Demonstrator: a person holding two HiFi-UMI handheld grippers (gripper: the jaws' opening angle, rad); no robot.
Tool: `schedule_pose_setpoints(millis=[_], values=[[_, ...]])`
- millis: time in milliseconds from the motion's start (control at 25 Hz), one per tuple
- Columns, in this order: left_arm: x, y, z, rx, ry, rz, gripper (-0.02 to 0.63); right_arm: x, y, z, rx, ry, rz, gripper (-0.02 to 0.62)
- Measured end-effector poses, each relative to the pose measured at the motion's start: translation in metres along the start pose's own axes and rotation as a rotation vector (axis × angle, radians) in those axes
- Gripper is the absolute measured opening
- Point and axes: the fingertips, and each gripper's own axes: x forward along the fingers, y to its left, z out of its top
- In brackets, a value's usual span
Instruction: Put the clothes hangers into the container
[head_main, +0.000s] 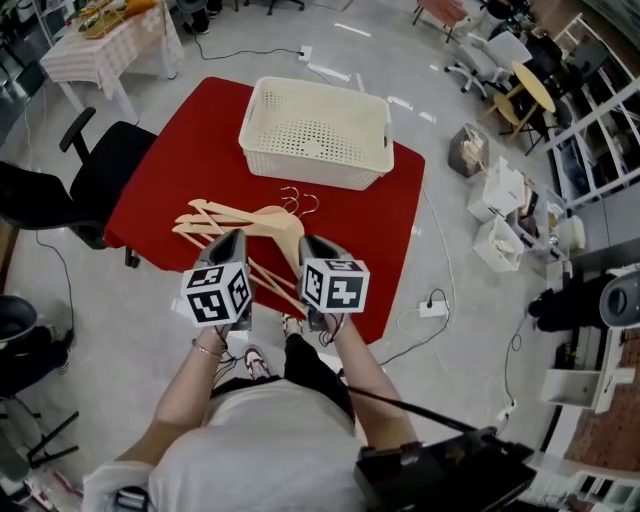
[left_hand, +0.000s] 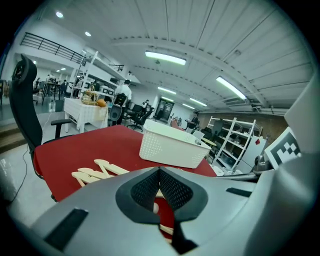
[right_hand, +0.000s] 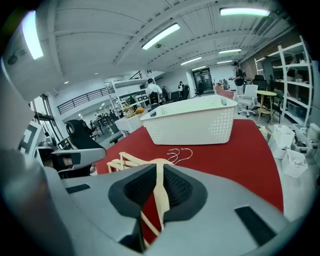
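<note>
White container (head_main: 312, 166), upper centre of red counter (head_main: 190, 150): empty. Wooden hangers (head_main: 250, 224) lie outside it, mid-frame. Left gripper (head_main: 232, 240) and right gripper (head_main: 311, 246) both pinched closed, gripping nothing, over the hangers' near ends.

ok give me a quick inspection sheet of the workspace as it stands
surface: table under a red cloth, lying flat
job's things: white perforated basket at the far side, no hangers in it; wooden hangers stacked on the cloth, hooks toward the basket
clutter: nothing seen on the table
grippers: left tool and right tool over the near ends of the hangers, jaws together, no grip made out
cables: white lead with power strip on the floor right of the table
surroundings: black office chair at the left edge; boxes on the floor at right
</note>
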Motion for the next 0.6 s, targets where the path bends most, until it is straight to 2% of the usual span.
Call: schedule_pose_setpoints(millis=[120, 400, 600], values=[[0.013, 0.006, -0.009, -0.006, 0.037, 0.021, -0.002, 0.021, -0.004, -0.006, -0.02, 0.068, 0.023, 0.094], [0.039, 0.023, -0.019, -0.016, 0.088, 0.061, -0.002, 0.064, -0.017, -0.016, -0.079, 0.167, 0.021, 0.162], [0.053, 0.035, -0.022, -0.038, 0.106, 0.085, -0.001, 0.088, -0.025, -0.026, -0.14, 0.245, 0.01, 0.182]])
